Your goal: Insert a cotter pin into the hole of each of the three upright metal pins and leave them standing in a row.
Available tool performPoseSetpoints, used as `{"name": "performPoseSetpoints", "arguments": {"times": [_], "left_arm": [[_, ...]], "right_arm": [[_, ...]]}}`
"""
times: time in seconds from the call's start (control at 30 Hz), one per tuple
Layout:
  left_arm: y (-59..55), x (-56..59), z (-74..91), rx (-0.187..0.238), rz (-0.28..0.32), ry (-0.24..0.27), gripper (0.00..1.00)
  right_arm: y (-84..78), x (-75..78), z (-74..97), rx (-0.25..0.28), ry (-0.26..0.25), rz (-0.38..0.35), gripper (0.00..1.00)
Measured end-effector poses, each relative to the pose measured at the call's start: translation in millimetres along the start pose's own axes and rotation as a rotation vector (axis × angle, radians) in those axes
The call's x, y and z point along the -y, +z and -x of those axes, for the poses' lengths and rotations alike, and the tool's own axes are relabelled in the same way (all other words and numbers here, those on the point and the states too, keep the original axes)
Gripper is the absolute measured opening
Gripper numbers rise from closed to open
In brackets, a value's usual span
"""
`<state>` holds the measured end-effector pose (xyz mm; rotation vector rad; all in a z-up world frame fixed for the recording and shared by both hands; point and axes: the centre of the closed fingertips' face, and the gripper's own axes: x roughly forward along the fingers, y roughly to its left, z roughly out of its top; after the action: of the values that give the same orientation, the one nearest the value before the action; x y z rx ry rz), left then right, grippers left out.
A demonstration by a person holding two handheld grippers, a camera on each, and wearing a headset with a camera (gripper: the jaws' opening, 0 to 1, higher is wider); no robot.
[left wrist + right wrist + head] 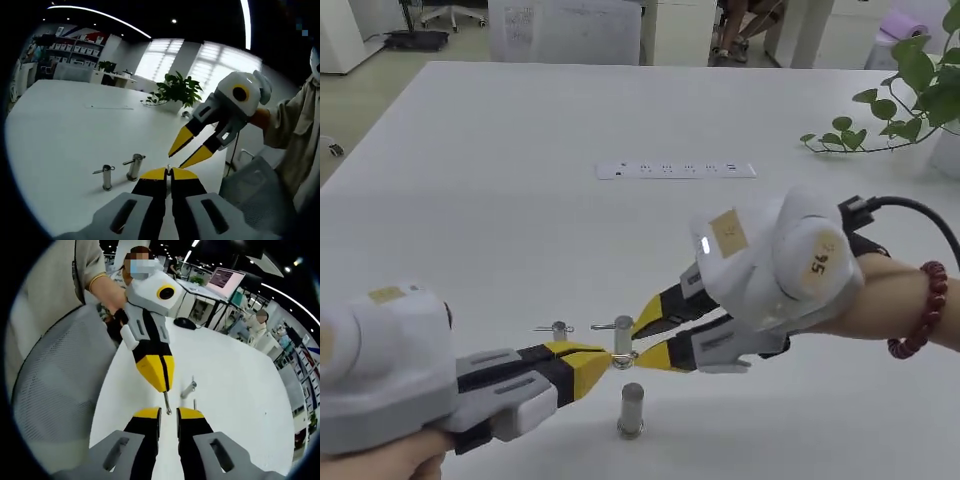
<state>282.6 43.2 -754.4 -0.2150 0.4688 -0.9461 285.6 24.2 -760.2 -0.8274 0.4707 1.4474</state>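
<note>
Nearest the person, one bare metal pin stands upright on the white tabletop, its hole empty. Just behind it the two tools meet tip to tip. The left tool comes in from the lower left with its yellow jaws pressed together, pinching a thin cotter pin that juts out beyond the tips. The right tool reaches in from the right with its jaws spread. In the right gripper view the cotter pin's free end lies in the gap between them, not yet clamped.

Right behind the tips stands a second metal pin, and a third is just to its left. Each seems to have a cotter pin through it already, so the bare pin looks like the only one left.

The likely trouble is the slim cotter pin: it could twist or drop if one tool lets go before the other has a firm hold. The second pin is so close to the spread jaws that a small sideways move could topple it. Lowering either tool carelessly could knock the bare pin over.

Farther back, well clear of the work, lies a white power strip. A leafy plant sits at the far right edge. Office furniture stands beyond the tabletop.
</note>
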Motion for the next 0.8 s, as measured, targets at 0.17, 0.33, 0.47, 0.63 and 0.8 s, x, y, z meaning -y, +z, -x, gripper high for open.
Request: {"name": "performPoseSetpoints", "arguments": {"times": [0.17, 0.33, 0.47, 0.63, 0.8], "left_arm": [[-2.2, 5.8, -0.3, -0.022, -0.075, -0.034, 0.00], [-3.9, 13.3, -0.8, -0.039, -0.145, -0.079, 0.00], [-5.5, 19.0, -1.3, -0.047, -0.180, -0.117, 0.00], [-7.5, 28.4, -2.3, -0.057, -0.224, -0.162, 0.00], [-7.7, 38.5, -2.4, -0.057, -0.244, -0.205, 0.00]], "right_arm": [[-0.5, -4.6, 4.6, 0.033, 0.058, -0.068, 0.15], [-4.6, -11.1, 7.9, 0.051, 0.118, -0.132, 0.15], [-6.9, -19.3, 9.4, 0.056, 0.160, -0.146, 0.15], [-7.2, -29.0, 10.6, 0.071, 0.201, -0.151, 0.15], [-9.6, -36.8, 11.0, 0.067, 0.232, -0.153, 0.14]]}}
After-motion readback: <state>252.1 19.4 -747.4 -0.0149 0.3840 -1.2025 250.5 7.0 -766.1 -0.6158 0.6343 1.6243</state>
